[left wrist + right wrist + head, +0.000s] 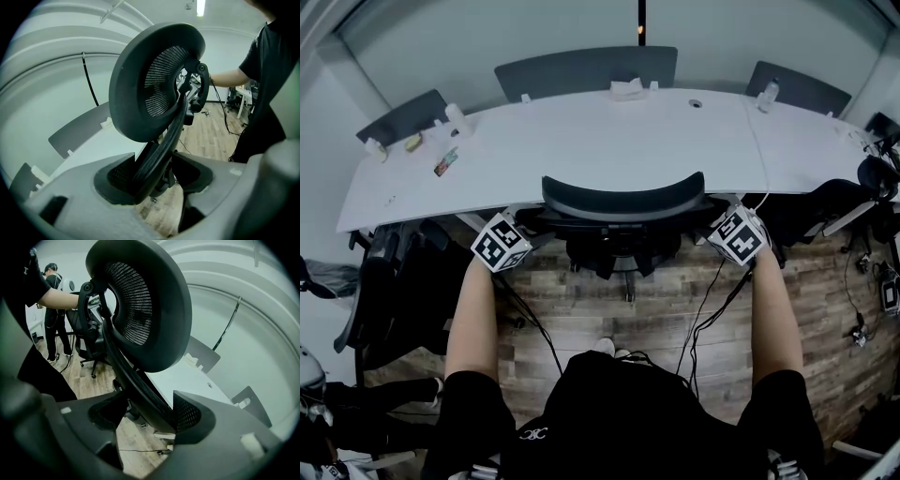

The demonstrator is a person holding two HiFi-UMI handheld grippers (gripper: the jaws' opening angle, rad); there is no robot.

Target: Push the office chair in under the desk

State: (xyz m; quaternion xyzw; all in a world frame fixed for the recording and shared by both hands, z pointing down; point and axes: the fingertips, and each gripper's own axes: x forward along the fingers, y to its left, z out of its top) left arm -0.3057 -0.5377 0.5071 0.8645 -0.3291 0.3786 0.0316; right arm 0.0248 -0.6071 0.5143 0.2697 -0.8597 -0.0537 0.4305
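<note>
Black mesh-back office chair (623, 202); white curved desk (581, 141); brown wood-grain plank floor (581, 319); dark grey divider panels (586, 70); black-and-white square markers on left gripper (528, 222), right gripper (715, 219).

Both forearms are stretching forward in parallel: left arm (473, 309), right arm (773, 309). The left gripper (514, 230) and right gripper (729, 228) are angling downward, jaws gaping wide, each straddling a side edge of the chair back (623, 199) without clamping it.
</note>
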